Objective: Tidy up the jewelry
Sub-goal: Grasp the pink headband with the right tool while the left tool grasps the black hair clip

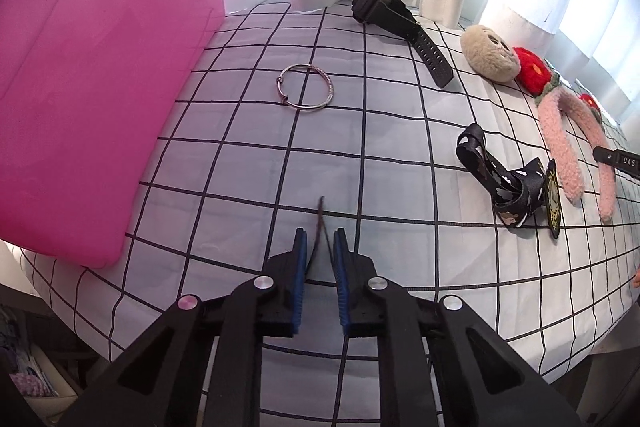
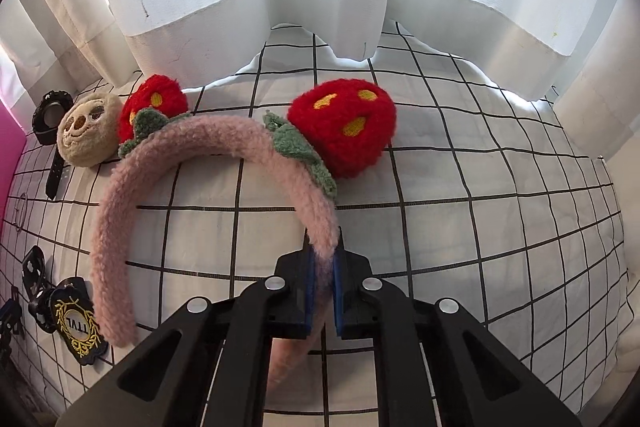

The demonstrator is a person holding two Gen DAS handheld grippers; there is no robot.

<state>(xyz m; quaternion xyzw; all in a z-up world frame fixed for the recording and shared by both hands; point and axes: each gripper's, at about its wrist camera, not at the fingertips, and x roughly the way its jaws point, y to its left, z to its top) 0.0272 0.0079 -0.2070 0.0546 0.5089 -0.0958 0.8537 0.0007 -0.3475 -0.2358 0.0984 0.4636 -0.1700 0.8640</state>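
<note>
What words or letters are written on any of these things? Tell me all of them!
"DAS" in white on the black strap at the right edge of the left wrist view; it may continue out of frame.
"TTVL", or close to it, in yellow stitching on the black embroidered badge, seen upside down, so I'm unsure.
The silver bangle has tiny engraving, too small to read.

On the checked cloth (image 1: 240,163) lie one bangle (image 1: 306,88), one watch (image 1: 400,23), one headband (image 2: 208,163) with two strawberries (image 2: 344,127), one plush face (image 1: 489,51), one lanyard (image 1: 504,183) and one pink box (image 1: 96,75).
</note>
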